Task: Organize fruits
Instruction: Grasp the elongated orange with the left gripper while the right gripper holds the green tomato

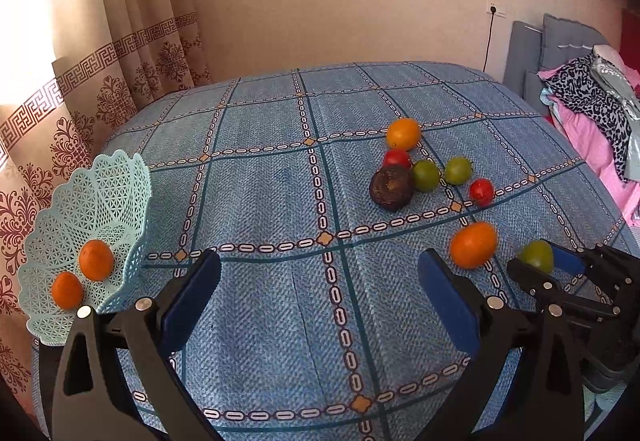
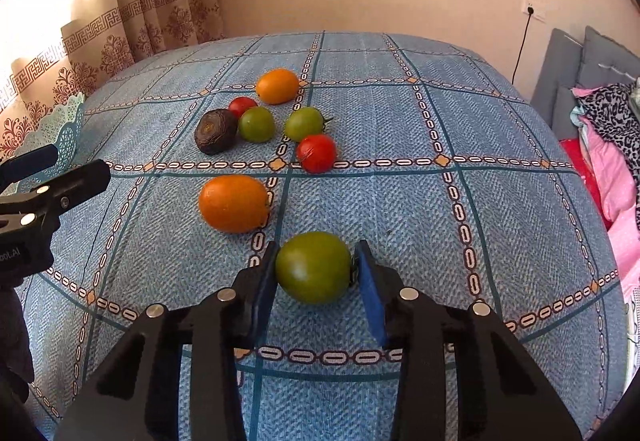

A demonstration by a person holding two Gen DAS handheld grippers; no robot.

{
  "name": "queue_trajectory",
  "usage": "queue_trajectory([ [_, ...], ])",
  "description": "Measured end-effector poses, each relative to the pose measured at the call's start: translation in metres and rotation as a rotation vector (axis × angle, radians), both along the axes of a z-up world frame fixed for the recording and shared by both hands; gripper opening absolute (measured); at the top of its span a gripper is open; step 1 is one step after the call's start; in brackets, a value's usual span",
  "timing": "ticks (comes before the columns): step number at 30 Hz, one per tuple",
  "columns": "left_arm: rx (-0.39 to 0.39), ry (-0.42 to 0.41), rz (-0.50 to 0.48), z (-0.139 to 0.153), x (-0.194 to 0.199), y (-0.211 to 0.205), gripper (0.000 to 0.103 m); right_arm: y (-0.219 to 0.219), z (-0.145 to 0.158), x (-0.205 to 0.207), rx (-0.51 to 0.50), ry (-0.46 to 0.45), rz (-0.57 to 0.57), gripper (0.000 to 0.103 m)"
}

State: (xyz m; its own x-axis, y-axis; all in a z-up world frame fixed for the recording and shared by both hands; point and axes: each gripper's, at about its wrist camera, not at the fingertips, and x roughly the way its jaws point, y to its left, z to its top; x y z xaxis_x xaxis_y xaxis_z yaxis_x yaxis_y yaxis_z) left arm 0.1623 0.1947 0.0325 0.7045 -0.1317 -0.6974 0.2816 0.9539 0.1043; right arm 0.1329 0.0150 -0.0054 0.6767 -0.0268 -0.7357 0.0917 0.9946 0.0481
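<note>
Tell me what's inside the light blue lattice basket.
Two orange fruits lie inside the basket, touching each other. The left gripper's frame covers the basket's near bottom edge, so anything there is hidden. The right wrist view shows only its rim.

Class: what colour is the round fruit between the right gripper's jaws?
Green: the round green tomato-like fruit, seen best in the right wrist view.

Both tongs, left (image 1: 320, 273) and right (image 2: 316, 269), are black plastic linkages with silver rivet heads and blue pads (image 2: 370, 293); a dark glove (image 2: 14, 337) shows.
</note>
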Motion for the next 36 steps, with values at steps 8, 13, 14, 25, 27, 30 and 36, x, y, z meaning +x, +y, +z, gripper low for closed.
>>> queue_trajectory([
  [8,-0.021,0.063,-0.084,-0.011,0.001,-0.033,0.1,-0.039,0.006,-0.011,0.011,-0.035,-0.09,0.039],
  [13,-0.02,0.087,-0.129,-0.016,0.002,-0.056,0.1,-0.058,0.008,-0.014,0.031,-0.05,-0.134,0.039],
  [14,-0.021,0.091,-0.138,-0.017,0.002,-0.06,0.1,-0.062,0.008,-0.013,0.039,-0.052,-0.141,0.039],
  [25,0.012,0.144,-0.157,-0.04,0.019,-0.096,0.095,-0.074,0.007,-0.016,0.084,-0.068,-0.162,0.039],
  [27,0.003,0.157,-0.148,-0.045,0.022,-0.096,0.091,-0.073,0.006,-0.016,0.085,-0.068,-0.16,0.039],
  [30,0.005,0.178,-0.14,-0.053,0.027,-0.095,0.082,-0.073,0.006,-0.017,0.087,-0.067,-0.16,0.039],
  [36,-0.016,0.154,-0.192,-0.052,0.019,-0.095,0.055,-0.073,0.004,-0.016,0.088,-0.063,-0.16,0.039],
])
